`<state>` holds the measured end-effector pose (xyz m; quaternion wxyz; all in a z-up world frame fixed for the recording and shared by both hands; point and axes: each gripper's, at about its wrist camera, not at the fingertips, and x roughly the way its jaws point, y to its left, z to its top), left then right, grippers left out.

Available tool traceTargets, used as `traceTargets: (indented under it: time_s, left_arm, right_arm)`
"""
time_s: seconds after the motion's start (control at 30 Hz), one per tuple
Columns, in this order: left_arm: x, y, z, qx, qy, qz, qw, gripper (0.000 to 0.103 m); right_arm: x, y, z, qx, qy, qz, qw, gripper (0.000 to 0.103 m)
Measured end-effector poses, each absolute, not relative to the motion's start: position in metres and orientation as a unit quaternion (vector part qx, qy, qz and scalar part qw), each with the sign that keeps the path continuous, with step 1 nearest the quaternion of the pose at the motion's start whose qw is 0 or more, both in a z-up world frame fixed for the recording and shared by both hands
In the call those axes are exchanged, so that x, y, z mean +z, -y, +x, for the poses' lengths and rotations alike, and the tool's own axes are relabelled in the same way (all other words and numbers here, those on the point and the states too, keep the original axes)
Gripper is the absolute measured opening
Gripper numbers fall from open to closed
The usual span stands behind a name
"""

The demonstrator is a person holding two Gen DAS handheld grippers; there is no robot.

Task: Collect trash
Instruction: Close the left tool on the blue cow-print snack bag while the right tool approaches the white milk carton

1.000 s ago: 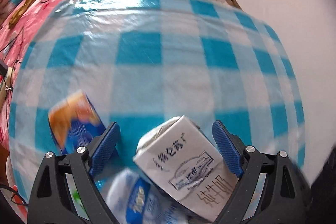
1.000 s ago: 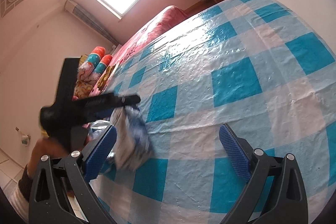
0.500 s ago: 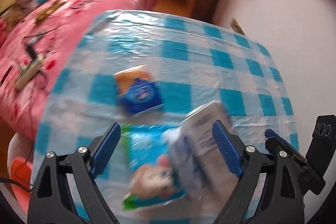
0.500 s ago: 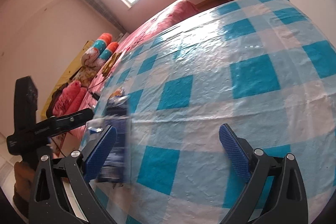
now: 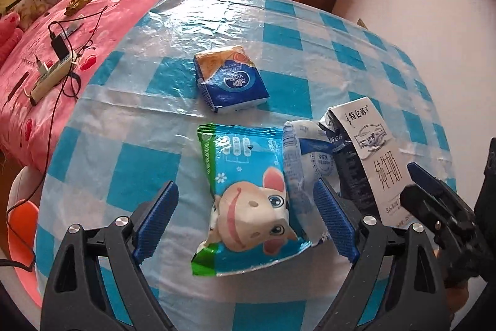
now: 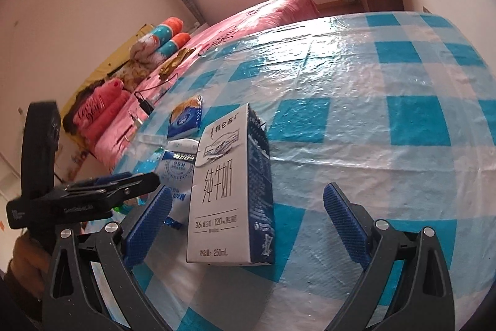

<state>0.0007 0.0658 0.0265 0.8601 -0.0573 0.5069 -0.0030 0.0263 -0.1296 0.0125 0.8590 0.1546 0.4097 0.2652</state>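
Now, on the checked tabletop (image 5: 310,30), near its edge closest to me, my left gripper (image 5: 245,222) hangs with jaws apart over the cow-print wrapper (image 5: 248,200); right gripper (image 6: 248,225), jaws apart and empty, should straddle the upright milk carton (image 6: 231,197) squarely before closing.

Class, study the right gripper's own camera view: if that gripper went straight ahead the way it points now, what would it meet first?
Most likely the upright milk carton. It stands on the checked tablecloth between the open fingers of the right gripper, nearer the left finger, with nothing in front of it. Depth is hard to judge in this view.
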Motion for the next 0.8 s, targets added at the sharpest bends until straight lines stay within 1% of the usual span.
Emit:
traceTargets:
  time_s: [0.23,0.43,0.57,0.67,0.8]
  left_arm:
    - [0.014,-0.062,0.002,-0.026,-0.511,-0.072,0.856,0.089]
    - [0.013,-0.053,-0.008,-0.053,-0.498,-0.068,0.863,0.089]
    - [0.014,-0.041,-0.014,-0.094,-0.505,-0.057,0.856,0.089]
    - [0.017,-0.035,-0.016,-0.092,-0.503,-0.033,0.859,0.089]
    - [0.023,-0.046,-0.015,-0.072,-0.495,-0.046,0.865,0.089]
  right_arm:
    - [0.012,0.121,0.028,0.267,-0.413,0.141,0.859,0.097]
    - [0.012,0.117,0.030,0.268,-0.415,0.138,0.858,0.097]
    - [0.011,0.118,0.032,0.268,-0.417,0.142,0.857,0.097]
    - [0.010,0.122,0.033,0.267,-0.417,0.148,0.856,0.097]
    - [0.010,0.120,0.033,0.269,-0.417,0.146,0.856,0.097]
